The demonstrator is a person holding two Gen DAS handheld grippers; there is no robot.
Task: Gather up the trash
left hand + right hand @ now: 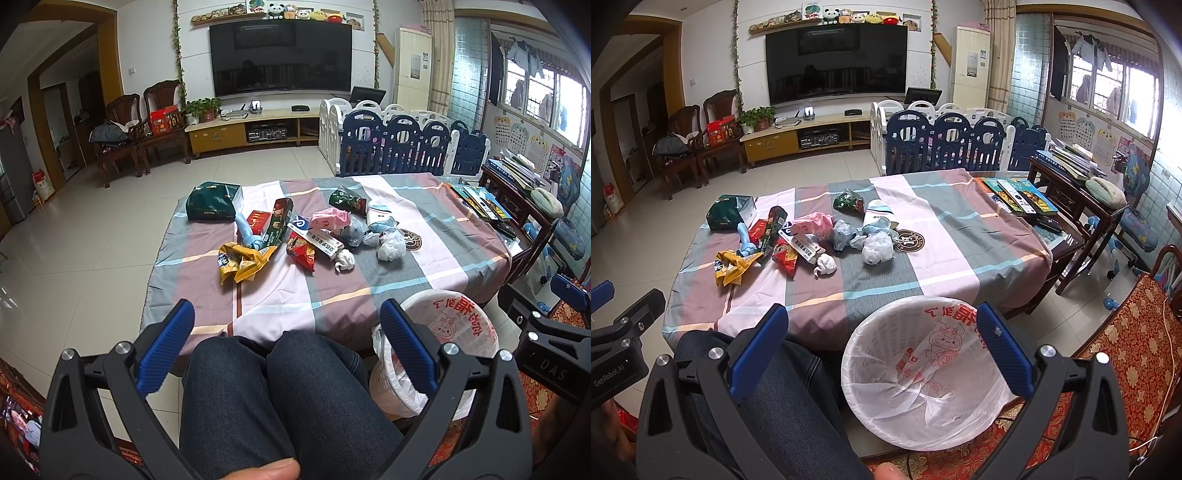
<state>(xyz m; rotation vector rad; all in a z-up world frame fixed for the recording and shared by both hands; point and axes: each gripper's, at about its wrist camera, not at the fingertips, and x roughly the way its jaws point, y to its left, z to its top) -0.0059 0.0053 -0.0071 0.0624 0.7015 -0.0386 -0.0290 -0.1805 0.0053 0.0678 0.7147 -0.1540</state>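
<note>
trash [798, 236] all still on the table [923, 258] mid-frame, bin [923, 380] at lower centre looks empty, my left gripper [286, 350] and right gripper [882, 354] both spread apart, nothing held.

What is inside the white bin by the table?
The white bin holds only its plastic liner bag, printed in red. No trash shows inside. The right gripper's finger covers part of the rim.

Waste basket [461, 325] partly behind gripper finger, wrapper print [325, 242] too small to read
</note>
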